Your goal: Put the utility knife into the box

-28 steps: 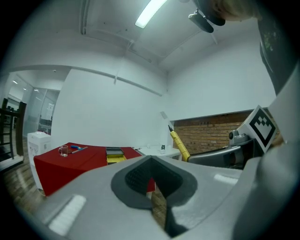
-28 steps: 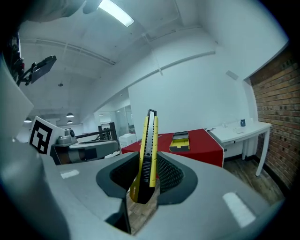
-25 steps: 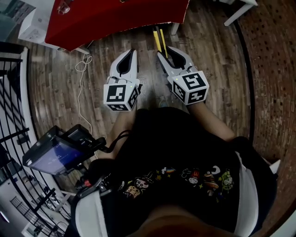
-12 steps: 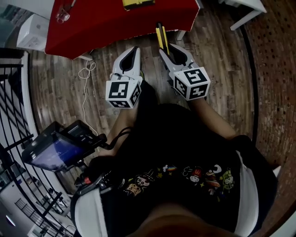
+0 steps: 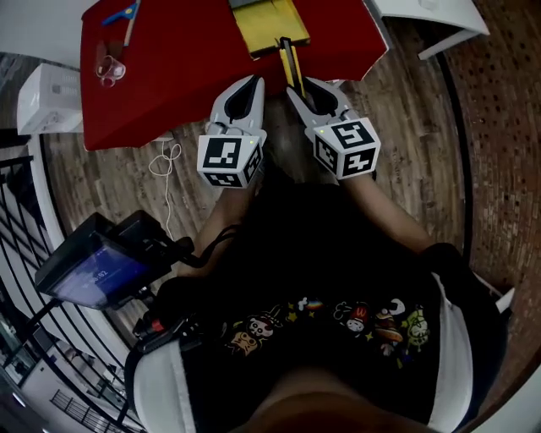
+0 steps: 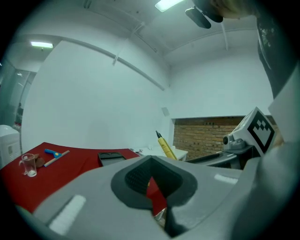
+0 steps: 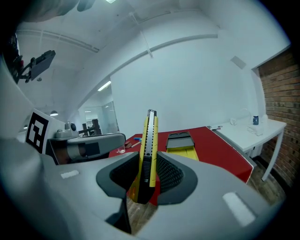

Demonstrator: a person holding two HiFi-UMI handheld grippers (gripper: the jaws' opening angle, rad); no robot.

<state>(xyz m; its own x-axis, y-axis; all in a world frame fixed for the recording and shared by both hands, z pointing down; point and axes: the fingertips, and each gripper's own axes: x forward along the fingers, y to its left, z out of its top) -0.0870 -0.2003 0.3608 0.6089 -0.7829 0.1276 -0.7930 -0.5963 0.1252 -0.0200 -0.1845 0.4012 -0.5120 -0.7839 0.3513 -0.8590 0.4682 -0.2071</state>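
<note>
A yellow-and-black utility knife (image 5: 290, 61) stands between the jaws of my right gripper (image 5: 307, 90), which is shut on it. In the right gripper view the knife (image 7: 149, 145) points up and forward from the pads. Its tip reaches over the near edge of the red table (image 5: 177, 59), just short of the yellow open box (image 5: 269, 27). The box (image 7: 182, 144) lies ahead on the red top, with a dark tray at its far end. My left gripper (image 5: 243, 91) is beside the right one, shut and holding nothing, and the left gripper view shows the knife (image 6: 165, 146) to its right.
A small glass (image 5: 108, 69) and a blue tool (image 5: 122, 13) sit on the table's left part. On the wooden floor are a white unit (image 5: 51, 97) and a white cable (image 5: 165, 156). A screen device (image 5: 97, 266) hangs at my left hip. A white table (image 5: 439, 17) stands at right.
The table and the yellow box have come into view as both grippers moved forward toward it. The knife tip now lies over the table's near edge. Both jaws kept their state.
</note>
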